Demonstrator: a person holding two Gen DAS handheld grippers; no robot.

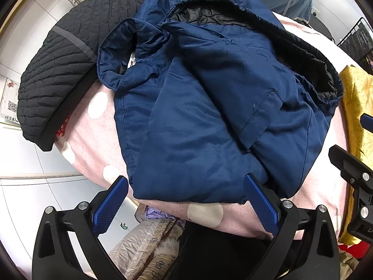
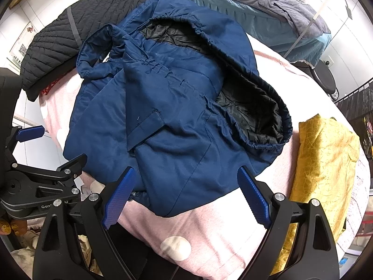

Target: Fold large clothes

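Note:
A navy blue hooded jacket [image 1: 205, 107] [image 2: 172, 116] with black lining lies bunched and folded on a pink spotted cover [image 1: 93, 144] [image 2: 209, 228]. Its hood opening with black lining [image 2: 251, 112] faces right. My left gripper [image 1: 186, 182] hovers open over the jacket's near hem, nothing between its blue pads [image 1: 112, 205]. My right gripper [image 2: 186, 172] hangs open above the jacket's near right edge, also empty. The left gripper [image 2: 30, 144] shows at the left edge of the right wrist view, and part of the right gripper's body [image 1: 354, 175] shows at the right edge of the left wrist view.
A black quilted coat [image 1: 63, 67] [image 2: 77, 30] lies at the far left, hanging over the edge. A yellow-gold cloth [image 2: 324, 163] [image 1: 356, 107] lies on the right. A grey-covered bed [image 2: 256, 7] stands behind. White tiled floor [image 1: 28, 163] shows at left; quilted fabric [image 1: 144, 245] lies below.

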